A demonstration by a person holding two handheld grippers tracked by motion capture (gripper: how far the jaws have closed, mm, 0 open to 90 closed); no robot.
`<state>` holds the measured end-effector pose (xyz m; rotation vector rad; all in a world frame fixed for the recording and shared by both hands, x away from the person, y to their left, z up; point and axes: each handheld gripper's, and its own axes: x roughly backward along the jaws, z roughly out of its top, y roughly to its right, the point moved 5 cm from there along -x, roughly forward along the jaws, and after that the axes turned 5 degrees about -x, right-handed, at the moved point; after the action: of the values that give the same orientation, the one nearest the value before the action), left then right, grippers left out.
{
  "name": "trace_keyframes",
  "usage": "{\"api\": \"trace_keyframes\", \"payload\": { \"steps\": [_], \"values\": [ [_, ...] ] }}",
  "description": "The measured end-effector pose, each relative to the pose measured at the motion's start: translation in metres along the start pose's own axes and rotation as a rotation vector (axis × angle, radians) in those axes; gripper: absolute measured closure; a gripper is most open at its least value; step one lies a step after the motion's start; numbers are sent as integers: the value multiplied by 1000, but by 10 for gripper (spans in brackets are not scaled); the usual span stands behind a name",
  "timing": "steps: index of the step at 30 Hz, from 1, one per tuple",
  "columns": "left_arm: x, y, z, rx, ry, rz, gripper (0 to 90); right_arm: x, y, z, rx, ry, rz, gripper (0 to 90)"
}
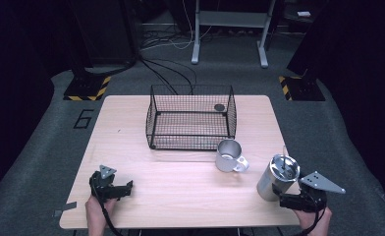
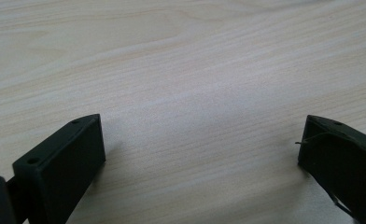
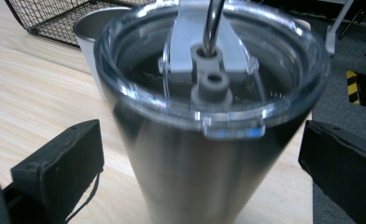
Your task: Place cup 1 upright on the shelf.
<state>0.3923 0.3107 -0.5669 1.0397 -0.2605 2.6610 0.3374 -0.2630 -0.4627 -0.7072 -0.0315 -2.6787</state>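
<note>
The shiny metal cup [image 3: 204,154] stands upright between the wide-apart jaws of the right gripper [image 3: 202,168], which do not touch it. It has a clear lid [image 3: 139,93] with a metal straw [image 3: 214,23] poking through. Past the jaws, behind the cup, sits a metal mug [image 1: 230,156], and farther on a black wire basket [image 1: 190,118]. The left gripper [image 2: 202,154] rests with its jaws spread wide over the bare, light wood table [image 2: 181,70]. The grey floor [image 1: 33,147] has black cables [image 1: 171,71].
</note>
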Motion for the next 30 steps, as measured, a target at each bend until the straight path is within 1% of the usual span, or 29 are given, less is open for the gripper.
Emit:
{"api": "trace_keyframes", "payload": {
  "steps": [3, 4, 5, 10, 11, 12, 16, 19, 20, 24, 30],
  "values": [
    [0, 0, 0, 0, -1, 0, 4, -2, 1, 5, 6, 1, 6, 0],
    [0, 0, 0, 0, 0, 0, 4, -2, 1, 6, 2, 5, -2, 0],
    [0, 0, 0, -1, -1, 0, 4, -3, 1, 8, 3, 6, 7, 0],
    [0, 0, 0, 0, 0, 0, 4, -6, 1, 14, 9, 2, 4, 0],
    [0, 0, 0, 0, 0, 0, 4, -7, 0, 15, 4, 2, 7, 0],
    [0, 0, 0, 2, 1, 0, 4, -8, 1, 16, 14, 0, 2, 0],
    [0, 0, 0, 0, -1, -1, 5, -10, 0, 18, 2, -4, 6, 0],
    [0, 0, 0, 0, 0, -1, 4, -12, 1, 20, 8, -3, 10, 0],
    [0, 0, 0, 0, 0, -1, 5, -12, 0, 20, 1, -8, 10, 0],
    [0, 0, 0, 0, 0, -1, 5, -14, 0, 21, 10, -4, 14, 0],
    [0, 0, 0, 0, 0, -1, 5, -16, -1, 23, -6, 23, 9, 10]
  ]
}}
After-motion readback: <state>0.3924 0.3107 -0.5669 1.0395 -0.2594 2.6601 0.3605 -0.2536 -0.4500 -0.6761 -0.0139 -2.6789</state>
